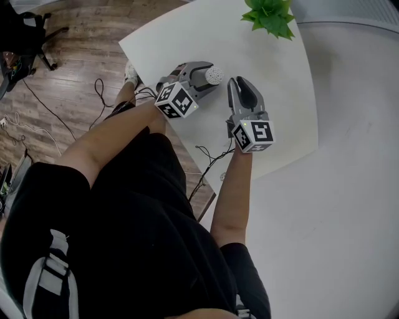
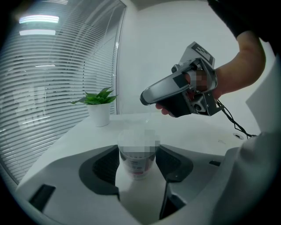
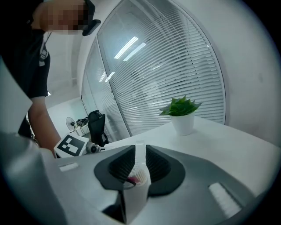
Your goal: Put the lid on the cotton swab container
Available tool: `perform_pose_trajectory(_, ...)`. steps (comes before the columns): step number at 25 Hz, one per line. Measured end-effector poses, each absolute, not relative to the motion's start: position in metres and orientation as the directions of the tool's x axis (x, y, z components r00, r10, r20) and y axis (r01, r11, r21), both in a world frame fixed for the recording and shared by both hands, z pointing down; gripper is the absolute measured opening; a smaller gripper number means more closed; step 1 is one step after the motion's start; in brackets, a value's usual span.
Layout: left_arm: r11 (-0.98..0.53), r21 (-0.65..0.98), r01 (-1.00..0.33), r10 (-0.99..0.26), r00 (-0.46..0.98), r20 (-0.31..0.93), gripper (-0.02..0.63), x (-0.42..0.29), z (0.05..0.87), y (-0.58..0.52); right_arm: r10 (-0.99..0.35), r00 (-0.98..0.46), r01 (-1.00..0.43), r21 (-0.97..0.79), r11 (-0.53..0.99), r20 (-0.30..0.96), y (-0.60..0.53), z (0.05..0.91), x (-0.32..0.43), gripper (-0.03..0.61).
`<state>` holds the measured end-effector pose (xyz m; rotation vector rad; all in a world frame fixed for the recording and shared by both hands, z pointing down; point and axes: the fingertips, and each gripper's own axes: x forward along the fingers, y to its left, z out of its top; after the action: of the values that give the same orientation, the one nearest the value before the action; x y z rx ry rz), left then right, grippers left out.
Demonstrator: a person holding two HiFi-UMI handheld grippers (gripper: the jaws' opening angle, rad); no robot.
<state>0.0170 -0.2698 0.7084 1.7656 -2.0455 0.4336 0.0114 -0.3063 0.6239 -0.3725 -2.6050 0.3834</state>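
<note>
The cotton swab container (image 2: 137, 166) is a small round tub of clear plastic with a pale label printed in red. It stands upright on the smooth white table (image 1: 187, 31). From the head view its open top is a white disc dotted with packed swab tips. The left hand-held gripper (image 1: 209, 76) has its jaws spread wide around the tub, with the dark ribbed pads against both of its sides. The right hand-held gripper (image 1: 242, 84) sits just beside it, its jaws drawn narrow onto the lid (image 3: 137, 189). The lid is a thin, glossy, see-through plastic piece held edge-on between the ribbed pads, with a trace of pink and white showing low in it. Both grippers have matte grey shells, and each carries a cube with black-and-white square markers. A leafy green plant in a white pot (image 1: 271, 15) stands at the far end of the table, with slatted window blinds (image 3: 175, 74) behind it.
</note>
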Motion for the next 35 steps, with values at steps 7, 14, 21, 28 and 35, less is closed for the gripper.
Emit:
perform_pose_trajectory(7, 0.163, 0.055, -0.985, -0.871, -0.117, 0.478, 0.259, 0.014, 0.708, -0.274, 0.411, -0.815, 0.286, -0.333, 0.898, 0.409, -0.288, 0.623, 0.012, 0.097)
perform_pose_trajectory(14, 0.165, 0.065, -0.984, -0.870, -0.114, 0.480, 0.259, 0.014, 0.709, -0.276, 0.453, -0.789, 0.315, -0.359, 0.878, 0.416, -0.276, 0.628, 0.014, 0.114)
perform_pose_trajectory(21, 0.152, 0.057, -0.987, -0.870, -0.106, 0.482, 0.259, 0.012, 0.710, -0.279, 0.474, -0.773, 0.316, -0.392, 0.864, 0.422, -0.267, 0.638, 0.015, 0.121)
perform_pose_trajectory(28, 0.154, 0.070, -0.986, -0.870, -0.102, 0.483, 0.259, 0.012, 0.710, -0.280, 0.473, -0.745, 0.318, -0.372, 0.872, 0.471, -0.260, 0.649, 0.008, 0.121)
perform_pose_trajectory(35, 0.145, 0.075, -0.987, -0.869, -0.090, 0.486, 0.259, 0.013, 0.711, -0.279, 0.439, -0.721, 0.324, -0.300, 0.897, 0.535, -0.255, 0.655, 0.008, 0.121)
